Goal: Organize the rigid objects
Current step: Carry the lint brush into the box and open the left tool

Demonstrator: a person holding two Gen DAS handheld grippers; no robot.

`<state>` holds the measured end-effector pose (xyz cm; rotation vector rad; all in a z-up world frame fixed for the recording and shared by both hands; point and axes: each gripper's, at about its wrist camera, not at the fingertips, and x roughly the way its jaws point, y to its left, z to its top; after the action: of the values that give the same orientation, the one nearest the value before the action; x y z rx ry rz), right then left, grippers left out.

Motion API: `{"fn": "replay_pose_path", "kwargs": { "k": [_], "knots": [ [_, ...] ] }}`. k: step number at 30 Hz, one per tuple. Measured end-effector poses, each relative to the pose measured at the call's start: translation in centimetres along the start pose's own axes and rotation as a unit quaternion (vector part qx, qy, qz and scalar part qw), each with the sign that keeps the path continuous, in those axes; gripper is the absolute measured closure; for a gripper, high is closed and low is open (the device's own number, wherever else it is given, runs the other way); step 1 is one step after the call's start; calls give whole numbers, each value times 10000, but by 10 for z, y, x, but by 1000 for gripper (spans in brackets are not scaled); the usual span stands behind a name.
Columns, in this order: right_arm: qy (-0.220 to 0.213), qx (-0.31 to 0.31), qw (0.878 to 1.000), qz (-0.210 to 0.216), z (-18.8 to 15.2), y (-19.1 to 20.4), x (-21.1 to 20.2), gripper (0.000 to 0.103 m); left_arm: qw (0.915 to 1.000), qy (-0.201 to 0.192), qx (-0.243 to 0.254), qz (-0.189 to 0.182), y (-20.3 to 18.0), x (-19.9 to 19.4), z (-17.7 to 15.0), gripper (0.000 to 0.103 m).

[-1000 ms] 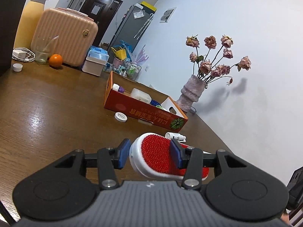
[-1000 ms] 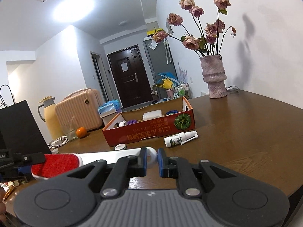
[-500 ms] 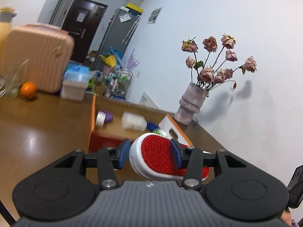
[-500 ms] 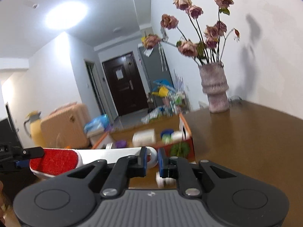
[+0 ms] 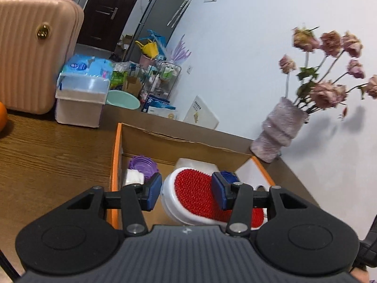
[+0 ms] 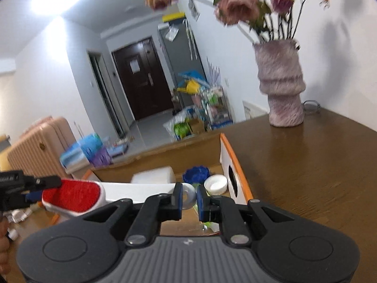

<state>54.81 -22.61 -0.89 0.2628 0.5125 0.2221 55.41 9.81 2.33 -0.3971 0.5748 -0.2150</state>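
crosswise — lint brush between both tongs, red head leftward

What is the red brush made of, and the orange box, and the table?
The brush looks like glossy white plastic with a fuzzy red pad, probably velvety fabric or fine bristles; hard to tell which. The box seems to be cardboard: matte brown inside, orange printed rim, thin bent edges. The table looks like dark polished wood, or a wood-look surface, with grain lines and soft reflections.
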Motion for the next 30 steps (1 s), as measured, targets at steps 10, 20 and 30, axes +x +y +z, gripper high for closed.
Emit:
{"fn": "replay_pose_path", "kwargs": {
  "k": [10, 20, 30],
  "knots": [
    [593, -705, 9957, -78, -16, 2, 37, 90, 9992, 353, 112, 138, 13, 47, -5, 54],
    [714, -1226, 9898, 83, -16, 22, 38, 88, 9985, 225, 478, 160, 4, 34, -5, 49],
    [603, -1460, 9872, 219, 11, 35, 1, 83, 9956, 27, 840, 422, -22, -21, 6, 36]
  ]
}}
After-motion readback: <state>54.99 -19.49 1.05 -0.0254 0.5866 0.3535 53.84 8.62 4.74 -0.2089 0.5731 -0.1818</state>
